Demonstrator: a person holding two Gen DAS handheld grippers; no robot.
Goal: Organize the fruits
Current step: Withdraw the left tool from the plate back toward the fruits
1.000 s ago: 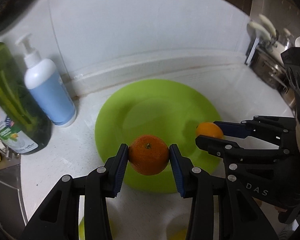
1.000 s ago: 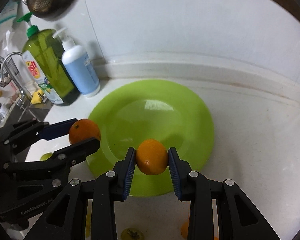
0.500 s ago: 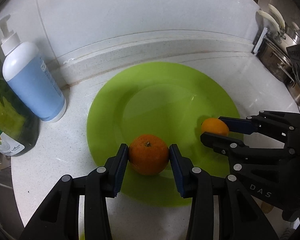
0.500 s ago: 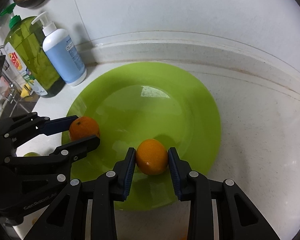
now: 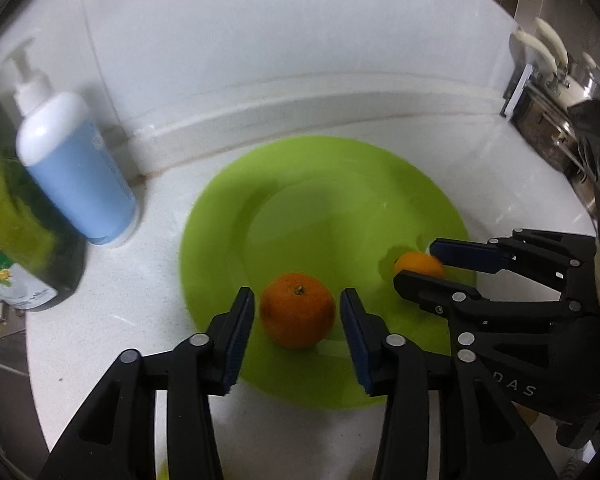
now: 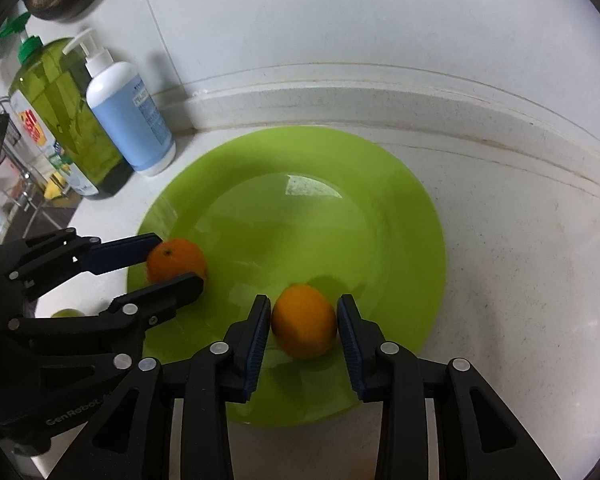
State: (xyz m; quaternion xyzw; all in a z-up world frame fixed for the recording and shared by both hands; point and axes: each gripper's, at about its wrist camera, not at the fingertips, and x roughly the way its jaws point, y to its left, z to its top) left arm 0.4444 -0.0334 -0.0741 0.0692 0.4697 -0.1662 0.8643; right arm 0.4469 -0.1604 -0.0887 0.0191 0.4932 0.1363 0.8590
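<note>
Your left tool (image 5: 296,316) stands apart around the tangerine (image 5: 297,311), your right tool (image 6: 303,322) apart around the orange (image 6: 304,321); both fruits sit at the green plate's (image 6: 380,184) 6 o'clock rim. Withdraw straight, or a pad may roll one onto the bench (image 6: 520,280).

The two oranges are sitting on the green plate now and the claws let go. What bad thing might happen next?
1. The darker orange sits near the green plate's front edge; round fruit might roll off.
2. Each fruit sits between open fingers: the left gripper or right gripper could nudge its fruit, like the lighter orange, when pulling back.
3. The blue pump bottle stands close beside the plate; a wide swing might topple it.
</note>
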